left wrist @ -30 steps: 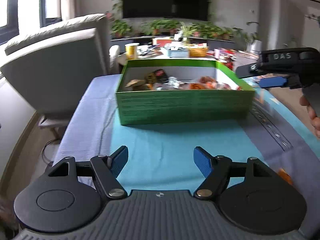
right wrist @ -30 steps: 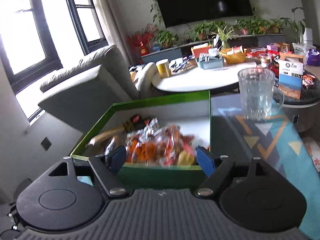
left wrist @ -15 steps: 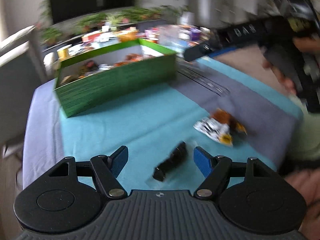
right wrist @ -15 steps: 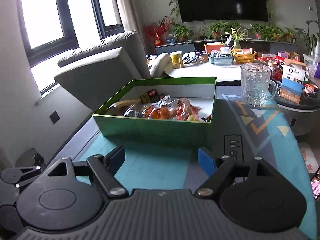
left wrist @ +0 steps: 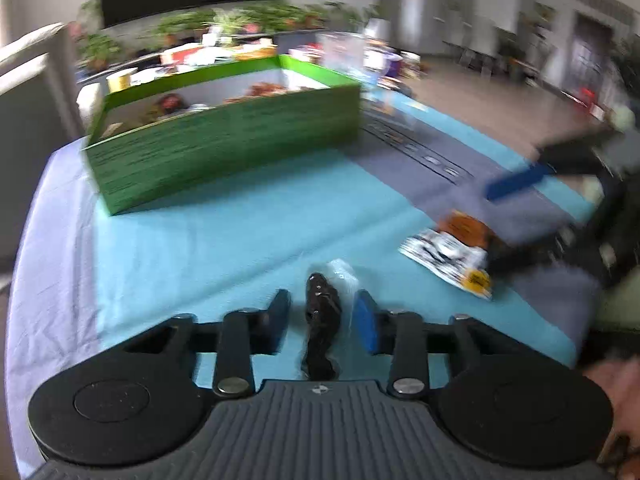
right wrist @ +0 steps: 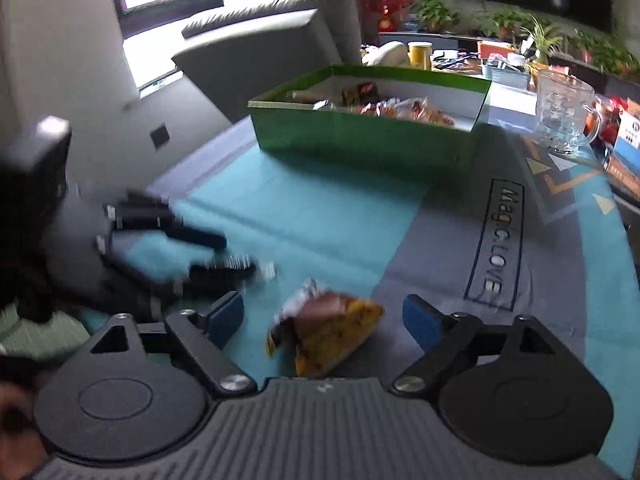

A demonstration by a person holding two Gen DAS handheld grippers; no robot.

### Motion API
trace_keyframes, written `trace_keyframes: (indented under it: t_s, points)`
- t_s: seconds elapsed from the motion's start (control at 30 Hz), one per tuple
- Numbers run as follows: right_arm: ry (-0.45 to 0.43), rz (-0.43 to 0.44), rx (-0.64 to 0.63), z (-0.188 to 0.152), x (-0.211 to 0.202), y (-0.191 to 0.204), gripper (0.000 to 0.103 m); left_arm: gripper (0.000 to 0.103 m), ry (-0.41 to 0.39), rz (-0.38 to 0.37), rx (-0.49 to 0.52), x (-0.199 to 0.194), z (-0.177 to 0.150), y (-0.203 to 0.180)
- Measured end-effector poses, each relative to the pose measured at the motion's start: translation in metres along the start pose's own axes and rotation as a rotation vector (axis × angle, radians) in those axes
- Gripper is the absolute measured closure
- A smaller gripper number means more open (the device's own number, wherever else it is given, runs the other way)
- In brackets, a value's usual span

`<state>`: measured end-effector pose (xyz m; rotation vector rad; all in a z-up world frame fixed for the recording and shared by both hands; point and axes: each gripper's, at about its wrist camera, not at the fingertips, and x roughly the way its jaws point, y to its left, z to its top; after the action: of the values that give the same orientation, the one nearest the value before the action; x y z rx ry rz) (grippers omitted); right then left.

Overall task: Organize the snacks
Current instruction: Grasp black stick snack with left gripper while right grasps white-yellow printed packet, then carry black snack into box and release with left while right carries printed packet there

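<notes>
Closing your left gripper [left wrist: 320, 322] around the dark clear-wrapped snack [left wrist: 322, 320], you had its fingers narrow on either side of it but seemingly not yet pressing, on the worktop [left wrist: 224, 248] well in front of the green box [left wrist: 224, 148]. Your right gripper [right wrist: 323, 316] hung with its fingers wide and opening further over the orange packet [right wrist: 328, 330], which lay between them untouched, also in front of the green box. You probably worked both hands at once so each loose snack could join those already piled inside the green box.
</notes>
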<state>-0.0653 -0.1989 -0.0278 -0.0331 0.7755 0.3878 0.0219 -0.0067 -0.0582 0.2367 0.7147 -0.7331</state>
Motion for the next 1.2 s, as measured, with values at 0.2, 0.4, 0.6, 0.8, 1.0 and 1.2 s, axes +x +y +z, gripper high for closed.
trace_keyframes:
  t_s: [0.2, 0.4, 0.6, 0.8, 1.0, 1.2]
  points:
    - [0.027, -0.014, 0.067, -0.001, 0.015, 0.01, 0.012, 0.074, -0.022, 0.116, -0.163, -0.001, 0.003, 0.015]
    - [0.011, -0.111, 0.109, -0.006, 0.025, 0.031, 0.014, 0.074, -0.056, 0.191, -0.255, -0.005, 0.002, 0.024]
    - [0.005, -0.122, 0.078, -0.001, 0.022, 0.025, 0.053, 0.074, -0.079, 0.21, -0.247, -0.013, 0.006, 0.024]
    - [-0.054, -0.104, 0.088, 0.01, 0.016, 0.016, 0.054, 0.074, -0.105, 0.226, -0.246, -0.017, 0.018, 0.03]
    - [-0.113, -0.102, 0.138, 0.035, 0.017, 0.0, 0.054, 0.074, -0.148, 0.232, -0.246, -0.019, 0.039, 0.036]
    - [-0.192, -0.1, 0.15, 0.065, 0.021, -0.014, 0.054, 0.073, -0.19, 0.242, -0.251, -0.017, 0.06, 0.042]
